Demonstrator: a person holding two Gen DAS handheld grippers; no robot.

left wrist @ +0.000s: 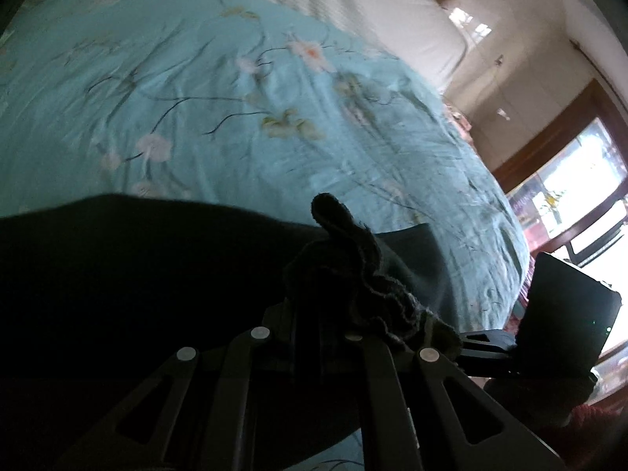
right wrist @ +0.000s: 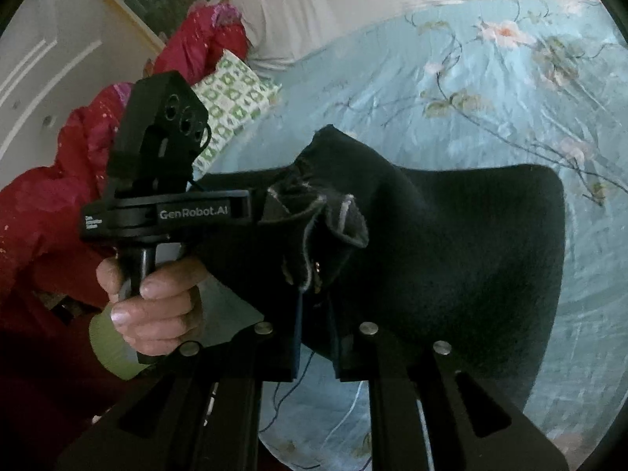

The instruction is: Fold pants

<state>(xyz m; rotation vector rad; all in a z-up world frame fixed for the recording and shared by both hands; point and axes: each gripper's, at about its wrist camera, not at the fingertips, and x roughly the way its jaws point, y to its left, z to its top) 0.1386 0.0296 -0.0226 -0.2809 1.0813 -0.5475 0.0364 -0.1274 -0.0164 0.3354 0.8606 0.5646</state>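
The dark pants (left wrist: 137, 267) hang lifted above a turquoise flowered bedspread (left wrist: 219, 110). My left gripper (left wrist: 318, 314) is shut on a bunched, frayed edge of the pants (left wrist: 353, 259). In the right wrist view the pants (right wrist: 451, 243) drape down to the right, and my right gripper (right wrist: 316, 306) is shut on another bunched edge with grey hems (right wrist: 333, 219). The left gripper's body (right wrist: 165, 212), held by a hand (right wrist: 157, 306), sits close to the left of the right gripper, so both held edges are near each other.
The bedspread (right wrist: 471, 90) covers the bed under the pants. A white headboard cushion (left wrist: 392, 15) lies at the far side. A green patterned pillow (right wrist: 231, 98) and a red jacket sleeve (right wrist: 47, 212) are on the left. A window (left wrist: 569, 196) is at right.
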